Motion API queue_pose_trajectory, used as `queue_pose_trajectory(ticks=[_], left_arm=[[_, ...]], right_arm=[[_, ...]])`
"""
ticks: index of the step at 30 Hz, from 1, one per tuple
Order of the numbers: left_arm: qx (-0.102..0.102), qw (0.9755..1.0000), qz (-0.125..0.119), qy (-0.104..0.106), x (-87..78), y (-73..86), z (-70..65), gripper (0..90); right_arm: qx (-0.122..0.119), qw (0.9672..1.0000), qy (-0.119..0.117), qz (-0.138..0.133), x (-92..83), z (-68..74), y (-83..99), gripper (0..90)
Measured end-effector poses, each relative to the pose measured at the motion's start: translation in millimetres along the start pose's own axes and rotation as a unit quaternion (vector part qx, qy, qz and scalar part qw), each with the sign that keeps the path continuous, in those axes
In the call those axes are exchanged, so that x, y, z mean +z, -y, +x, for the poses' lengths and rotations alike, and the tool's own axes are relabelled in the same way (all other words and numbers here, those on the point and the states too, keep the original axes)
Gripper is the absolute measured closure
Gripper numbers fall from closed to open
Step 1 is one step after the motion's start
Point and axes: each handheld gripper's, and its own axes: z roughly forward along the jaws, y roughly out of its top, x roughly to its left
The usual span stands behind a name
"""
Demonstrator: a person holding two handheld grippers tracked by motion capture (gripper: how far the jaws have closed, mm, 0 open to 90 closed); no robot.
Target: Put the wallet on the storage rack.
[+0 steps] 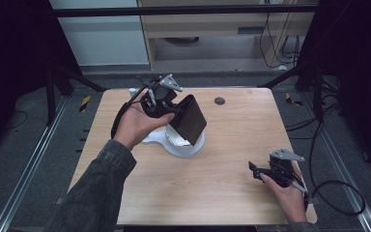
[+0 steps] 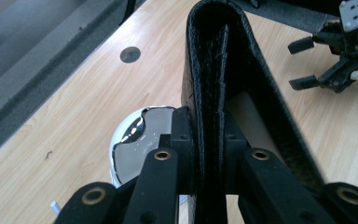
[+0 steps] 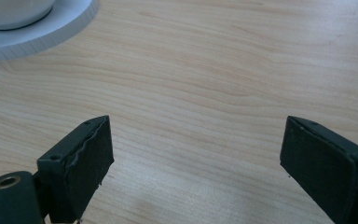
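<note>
A black leather wallet-like case (image 1: 189, 119) hangs tilted above a white round device (image 1: 183, 143) at the table's middle. My left gripper (image 1: 173, 112) is shut on one flap of the black case (image 2: 223, 84), which fans open away from the jaws. Below it the white device (image 2: 137, 140) shows a shiny dark top. My right gripper (image 1: 255, 170) rests low near the front right of the table, open, with nothing between its pads (image 3: 91, 168). In the left gripper view the right gripper (image 2: 307, 65) is seen farther off, open.
The wooden table (image 1: 232, 145) has a round dark cable hole (image 1: 219, 101) near its back edge. The white base's rim (image 3: 37, 35) lies at the top left of the right gripper view. Cables trail off the right side (image 1: 338, 193).
</note>
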Motion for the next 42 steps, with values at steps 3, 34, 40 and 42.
queue_pose_trajectory(ticks=[3, 34, 40, 42], left_arm=[[-0.002, 1.0, 0.001, -0.008, 1.3, 1.9, 4.9, 80.7], [-0.031, 0.9976, 0.061, -0.01, 62.0, 24.6, 26.5, 80.4], [-0.05, 0.9968, 0.062, 0.006, 71.4, 25.6, 32.4, 80.3], [-0.052, 0.9966, 0.065, 0.004, 73.6, 25.4, 33.5, 79.9]], right_arm=[[0.002, 1.0, 0.003, 0.005, 2.0, -0.4, 0.6, 9.7], [0.007, 0.9998, -0.005, 0.017, 2.6, -1.5, 5.1, 9.8], [0.007, 0.9998, -0.007, 0.017, 2.7, -2.2, 5.6, 9.8], [0.009, 0.9998, -0.007, 0.018, 2.5, -2.1, 5.7, 9.7]])
